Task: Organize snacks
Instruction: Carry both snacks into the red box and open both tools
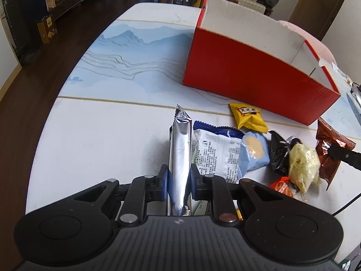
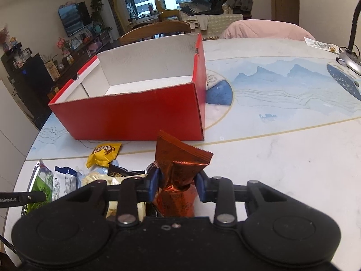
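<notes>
My left gripper is shut on a long silver foil packet, held edge-up just above the table; the same packet shows green-faced at the left of the right wrist view. My right gripper is shut on a brown-orange foil packet, also seen in the left wrist view. An open red box with a white inside stands behind the snacks. Between the grippers lie a yellow packet, a white-and-blue packet, a black packet and a pale yellow packet.
A small orange packet lies by the pale yellow one. The white table with a blue mountain print extends to the right. A wooden chair and a pink cushioned chair stand behind the table. A lamp base sits far right.
</notes>
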`<state>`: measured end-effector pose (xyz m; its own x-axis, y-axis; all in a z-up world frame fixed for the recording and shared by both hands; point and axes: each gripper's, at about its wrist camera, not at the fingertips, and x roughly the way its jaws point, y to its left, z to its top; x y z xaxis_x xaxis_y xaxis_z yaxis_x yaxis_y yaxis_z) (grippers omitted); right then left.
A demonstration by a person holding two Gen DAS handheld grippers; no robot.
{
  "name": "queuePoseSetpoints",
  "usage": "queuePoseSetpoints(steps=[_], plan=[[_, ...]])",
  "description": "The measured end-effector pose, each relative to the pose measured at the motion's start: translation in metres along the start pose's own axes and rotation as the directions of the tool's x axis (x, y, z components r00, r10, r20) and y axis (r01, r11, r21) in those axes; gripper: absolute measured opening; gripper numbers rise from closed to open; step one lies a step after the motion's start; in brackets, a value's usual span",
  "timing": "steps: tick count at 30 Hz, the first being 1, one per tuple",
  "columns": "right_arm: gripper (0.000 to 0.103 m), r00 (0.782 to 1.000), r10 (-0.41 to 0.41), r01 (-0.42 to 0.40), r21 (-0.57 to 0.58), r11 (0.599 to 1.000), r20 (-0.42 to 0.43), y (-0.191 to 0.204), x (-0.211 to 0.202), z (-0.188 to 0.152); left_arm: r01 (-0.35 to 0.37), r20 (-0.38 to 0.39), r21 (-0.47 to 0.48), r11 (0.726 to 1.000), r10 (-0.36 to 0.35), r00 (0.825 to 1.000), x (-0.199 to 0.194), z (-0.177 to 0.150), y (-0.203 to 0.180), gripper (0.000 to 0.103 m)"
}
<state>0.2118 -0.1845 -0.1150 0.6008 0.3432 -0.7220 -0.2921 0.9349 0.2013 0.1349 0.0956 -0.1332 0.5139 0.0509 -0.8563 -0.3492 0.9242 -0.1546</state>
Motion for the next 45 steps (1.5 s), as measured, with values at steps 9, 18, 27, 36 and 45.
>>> queuePoseSetpoints(steps=[9, 18, 27, 36, 45], plan=[[0.030, 0.997, -0.019, 0.018, 0.013, 1.000, 0.078, -0.005, -0.028, 0.006, 0.026, 0.075, 0.011, 1.000, -0.026, 0.997, -0.036, 0.005, -0.004, 0.018], [0.030, 0.985, 0.030, -0.026, -0.027, 0.999, 0.169, 0.004, -0.055, 0.038, 0.065, 0.110, 0.043, 0.997, -0.069, 0.991, -0.064, 0.025, -0.016, 0.018], [0.030, 0.971, 0.061, -0.042, -0.084, 0.996, 0.231, 0.012, -0.049, 0.092, 0.047, 0.184, 0.130, 0.990, -0.071, 0.980, -0.081, 0.074, -0.041, 0.018], [0.030, 0.972, 0.059, -0.028, -0.135, 0.990, 0.228, 0.019, -0.016, 0.135, 0.023, 0.185, 0.171, 0.985, -0.055, 0.981, -0.060, 0.134, -0.064, 0.018], [0.030, 0.992, 0.052, -0.034, -0.161, 0.986, 0.113, 0.018, 0.034, 0.166, -0.014, 0.127, 0.218, 0.976, -0.014, 0.992, -0.011, 0.189, -0.089, 0.018]])
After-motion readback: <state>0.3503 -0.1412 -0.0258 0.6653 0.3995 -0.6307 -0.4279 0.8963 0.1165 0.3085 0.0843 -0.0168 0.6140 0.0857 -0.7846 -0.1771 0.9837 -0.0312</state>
